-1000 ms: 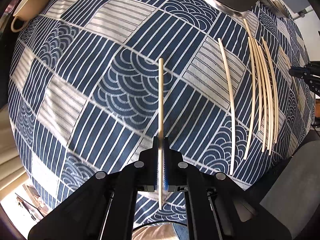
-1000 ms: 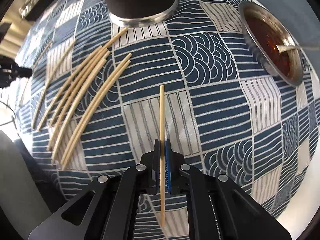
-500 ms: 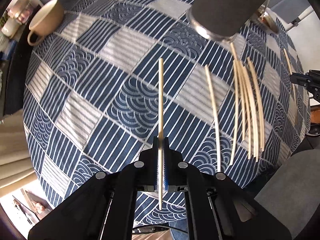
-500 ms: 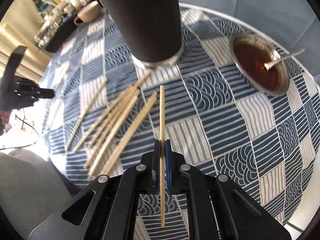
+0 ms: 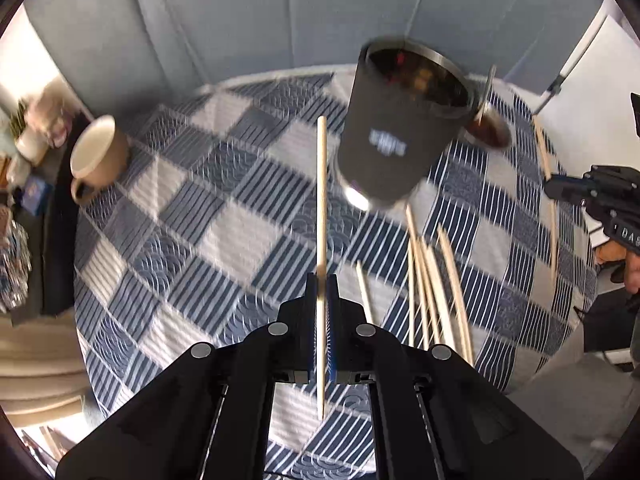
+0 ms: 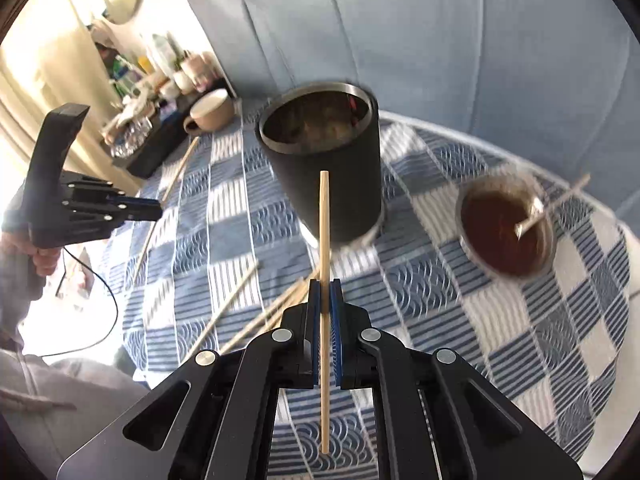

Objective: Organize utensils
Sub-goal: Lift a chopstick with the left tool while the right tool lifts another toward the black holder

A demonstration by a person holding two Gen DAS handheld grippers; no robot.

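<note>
**Two chopsticks lifted, the rest on the cloth**

The left gripper [image 5: 321, 280] was clamped on one chopstick [image 5: 321, 200], held along its fingers and pointing past the left side of the black cup [image 5: 396, 136]. The right gripper [image 6: 325, 286] was closed on a second chopstick [image 6: 324, 232], whose tip overlapped the cup's wall in that view. Both sticks were in the air, neither yet over the cup's mouth.

As a judgement, the task was at an early stage: assuming the cup was the intended holder (nothing shown confirms it), no chopstick could be made out standing in it, though its dark interior was blurred. What remained was to drop these two in and collect the others.

Counted: two chopsticks gripped; a loose bundle [image 5: 432, 280] of about five or six lying just beside the cup's base on the patterned tablecloth [image 5: 224, 240], the blur making the exact number uncertain; and one stray chopstick [image 6: 166, 196] lying well apart, near the table's edge. There was one black cup, one beige mug [image 5: 96, 156], and one metal bowl [image 6: 506, 228] of dark liquid with one spoon [image 6: 548, 208] resting in it
</note>
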